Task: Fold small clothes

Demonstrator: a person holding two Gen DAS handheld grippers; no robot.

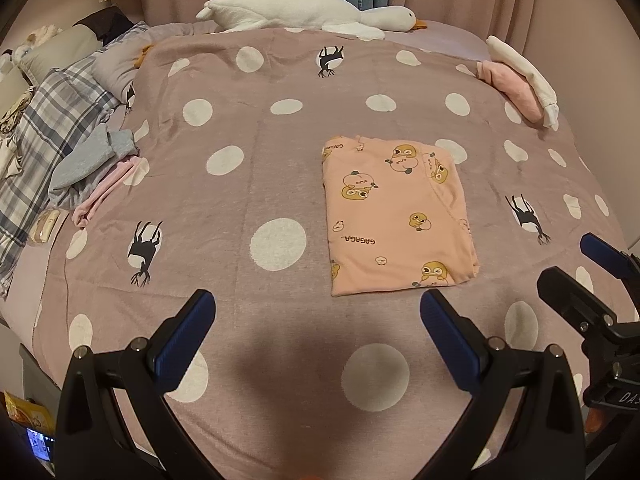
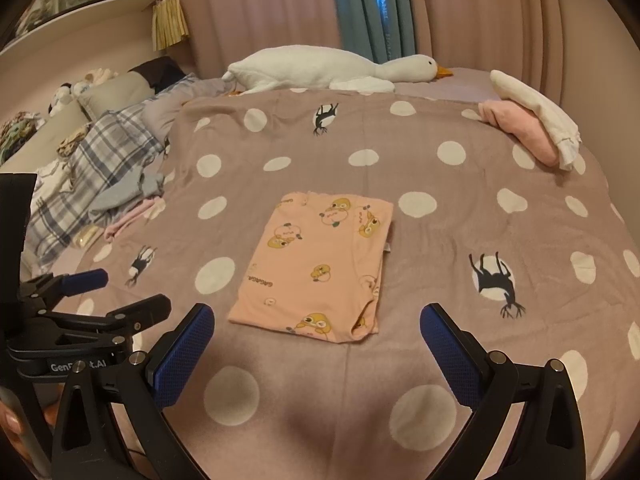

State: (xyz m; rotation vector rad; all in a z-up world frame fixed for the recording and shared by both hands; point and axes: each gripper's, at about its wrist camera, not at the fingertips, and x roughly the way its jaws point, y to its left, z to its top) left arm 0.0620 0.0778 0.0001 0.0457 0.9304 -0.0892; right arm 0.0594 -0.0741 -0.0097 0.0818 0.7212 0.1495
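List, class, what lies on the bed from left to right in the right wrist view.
Plaid cloth → grey garment → peach garment → pink and white stack.

A white plush goose (image 1: 304, 10) lies along the far edge of the bed, whose mauve polka-dot blanket (image 1: 224, 208) carries black deer prints, with a plaid quilt (image 1: 52, 120) bunched at the left and pink curtains (image 2: 260, 4) behind.
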